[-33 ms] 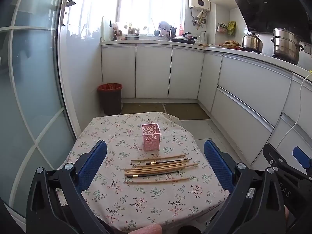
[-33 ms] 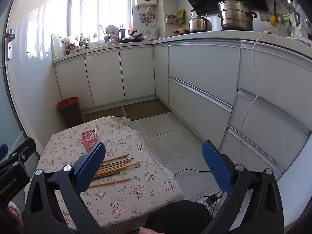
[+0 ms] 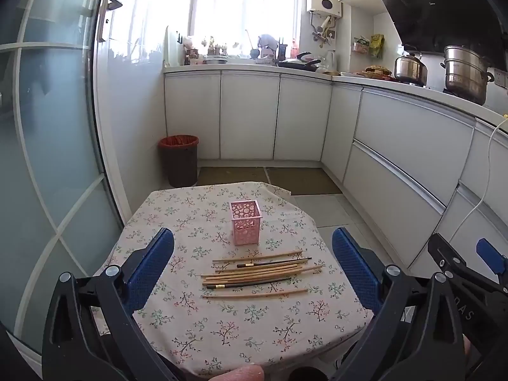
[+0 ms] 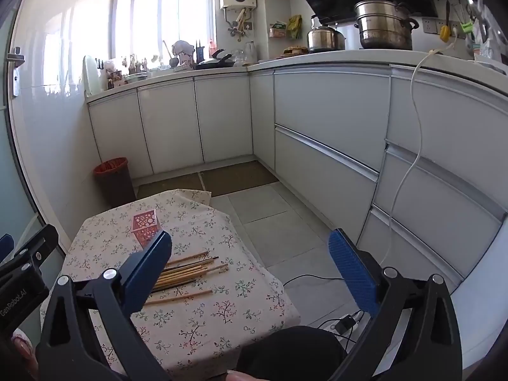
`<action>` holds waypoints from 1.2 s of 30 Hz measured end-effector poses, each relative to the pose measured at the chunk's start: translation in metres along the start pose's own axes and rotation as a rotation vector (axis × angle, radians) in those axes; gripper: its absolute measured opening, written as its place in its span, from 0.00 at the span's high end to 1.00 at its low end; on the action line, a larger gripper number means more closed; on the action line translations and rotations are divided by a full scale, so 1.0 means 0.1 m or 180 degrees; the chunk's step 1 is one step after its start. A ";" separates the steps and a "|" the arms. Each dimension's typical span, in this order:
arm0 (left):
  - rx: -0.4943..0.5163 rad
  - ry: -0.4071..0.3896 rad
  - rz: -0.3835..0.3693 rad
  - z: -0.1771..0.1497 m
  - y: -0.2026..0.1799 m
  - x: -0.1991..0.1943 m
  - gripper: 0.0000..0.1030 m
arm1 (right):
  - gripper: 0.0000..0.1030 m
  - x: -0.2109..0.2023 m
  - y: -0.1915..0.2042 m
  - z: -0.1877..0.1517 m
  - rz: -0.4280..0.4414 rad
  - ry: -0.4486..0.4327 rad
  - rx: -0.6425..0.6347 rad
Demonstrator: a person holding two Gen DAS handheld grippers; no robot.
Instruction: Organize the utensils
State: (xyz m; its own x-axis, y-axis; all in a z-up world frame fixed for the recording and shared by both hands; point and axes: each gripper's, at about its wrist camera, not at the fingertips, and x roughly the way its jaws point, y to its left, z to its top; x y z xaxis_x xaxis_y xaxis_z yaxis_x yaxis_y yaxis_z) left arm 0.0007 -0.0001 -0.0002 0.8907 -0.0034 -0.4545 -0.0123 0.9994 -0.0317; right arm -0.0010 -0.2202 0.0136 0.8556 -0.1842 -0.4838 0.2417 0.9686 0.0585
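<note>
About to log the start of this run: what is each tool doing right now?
Left tool: open, holding nothing, above the table.
Right tool: open, holding nothing, off the table's right side.

**No change between the two moments**

Nothing differs between the earlier pictures and the present ones. The chopsticks lie in the same loose bundle on the desk, the pink holder stands upright in the same spot just behind them, and the left gripper and right gripper hang over the near edge with the same wide gap between their blue pads, nothing between them. Both views frame the kitchen identically.
</note>
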 end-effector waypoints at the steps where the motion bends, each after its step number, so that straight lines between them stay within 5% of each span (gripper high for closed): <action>1: 0.0005 -0.0001 0.0002 0.00 0.00 0.00 0.07 | 0.06 0.00 0.00 0.00 0.0002 0.0006 -0.0001; 36: -0.0057 0.0106 0.0004 -0.04 0.07 0.11 0.07 | 0.06 0.11 0.02 -0.03 0.0052 0.0128 0.0014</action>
State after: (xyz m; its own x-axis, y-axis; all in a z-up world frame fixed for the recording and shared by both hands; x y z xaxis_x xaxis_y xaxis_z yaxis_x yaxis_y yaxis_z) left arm 0.0081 0.0069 -0.0090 0.8751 -0.0036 -0.4839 -0.0218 0.9987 -0.0469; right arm 0.0076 -0.2197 0.0052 0.8404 -0.1615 -0.5173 0.2299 0.9706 0.0705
